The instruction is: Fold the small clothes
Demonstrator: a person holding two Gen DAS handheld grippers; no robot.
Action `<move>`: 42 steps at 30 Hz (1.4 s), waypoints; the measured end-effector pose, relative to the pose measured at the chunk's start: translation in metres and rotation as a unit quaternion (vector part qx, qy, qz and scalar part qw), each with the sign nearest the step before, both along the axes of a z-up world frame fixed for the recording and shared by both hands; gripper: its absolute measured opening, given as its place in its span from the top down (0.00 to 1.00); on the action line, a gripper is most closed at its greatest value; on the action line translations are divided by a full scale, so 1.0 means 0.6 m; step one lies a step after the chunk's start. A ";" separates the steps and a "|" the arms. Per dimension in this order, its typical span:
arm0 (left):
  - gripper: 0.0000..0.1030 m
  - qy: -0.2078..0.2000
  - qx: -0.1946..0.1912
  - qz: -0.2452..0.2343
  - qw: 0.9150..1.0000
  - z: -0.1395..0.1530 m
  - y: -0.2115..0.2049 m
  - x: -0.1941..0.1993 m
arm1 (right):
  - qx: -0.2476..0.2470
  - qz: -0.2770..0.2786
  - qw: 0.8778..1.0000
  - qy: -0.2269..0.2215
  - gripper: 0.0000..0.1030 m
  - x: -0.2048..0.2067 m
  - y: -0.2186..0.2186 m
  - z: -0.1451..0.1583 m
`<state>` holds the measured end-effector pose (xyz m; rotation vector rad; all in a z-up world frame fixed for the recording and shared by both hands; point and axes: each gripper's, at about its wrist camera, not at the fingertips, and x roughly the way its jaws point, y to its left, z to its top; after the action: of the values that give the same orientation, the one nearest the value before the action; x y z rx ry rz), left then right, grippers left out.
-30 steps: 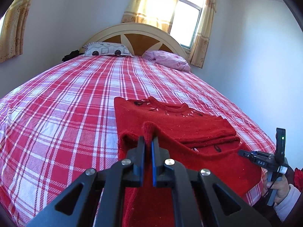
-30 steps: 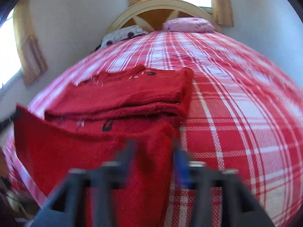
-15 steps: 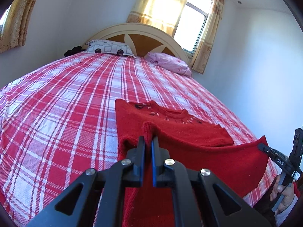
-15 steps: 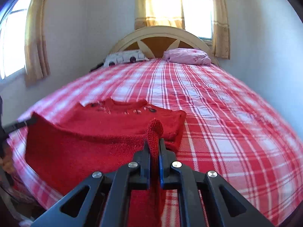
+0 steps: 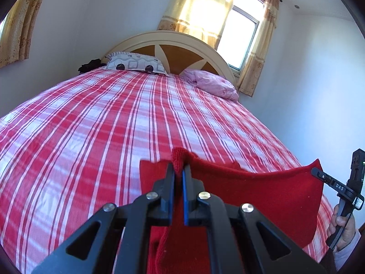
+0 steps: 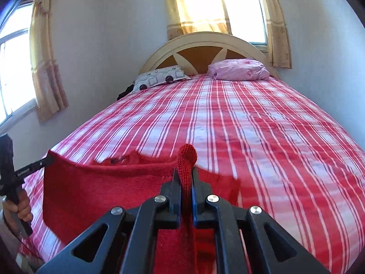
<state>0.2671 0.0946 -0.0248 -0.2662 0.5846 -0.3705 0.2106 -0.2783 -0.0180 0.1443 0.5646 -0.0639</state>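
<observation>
A red knitted sweater (image 5: pixel 262 194) hangs lifted by its lower edge above the near end of the bed. My left gripper (image 5: pixel 178 167) is shut on one corner of that edge, with a fold of knit bulging past its tips. My right gripper (image 6: pixel 186 171) is shut on the other corner of the sweater (image 6: pixel 102 189). Each gripper shows in the other's view, the right gripper (image 5: pixel 318 173) at the far right, the left gripper (image 6: pixel 49 159) at the far left. The raised cloth hides most of the sweater's upper part, which lies on the bed; only its neckline (image 6: pixel 123 157) peeks over.
The bed (image 5: pixel 114 125) carries a red and white checked sheet. A patterned pillow (image 5: pixel 134 62) and a pink pillow (image 5: pixel 212 84) lie by the cream headboard (image 5: pixel 173 38). Dark cloth (image 5: pixel 90 65) sits at the far left corner. A hand (image 6: pixel 18 207) holds the left gripper's handle.
Both grippers have risen and moved forward over the bed with the sweater's lower edge. The right gripper's jaws, blurred and apart a second ago, now pinch the knit. The raised cloth now covers the folded sleeves.
</observation>
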 end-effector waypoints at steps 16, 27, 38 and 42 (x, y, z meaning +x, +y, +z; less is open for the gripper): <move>0.92 0.125 0.107 0.049 0.985 -0.146 -0.078 0.231 | -0.074 -0.043 0.990 0.113 0.94 0.242 -0.062 -0.164; 0.42 0.148 0.161 0.064 0.974 -0.089 -0.028 0.188 | 0.023 -0.108 0.989 0.096 0.79 0.155 -0.127 -0.108; 0.31 0.141 0.156 0.051 0.976 -0.118 -0.026 0.013 | 0.016 -0.079 0.994 0.074 0.60 -0.091 -0.001 -0.146; 0.23 0.158 0.185 0.037 0.969 -0.162 -0.051 0.004 | 0.007 -0.088 0.989 0.115 0.57 -0.092 0.011 -0.197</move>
<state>0.2693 0.0639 -0.1218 0.0154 0.9398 -0.1395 0.1553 -0.2717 -0.1361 0.2008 0.7821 -0.2500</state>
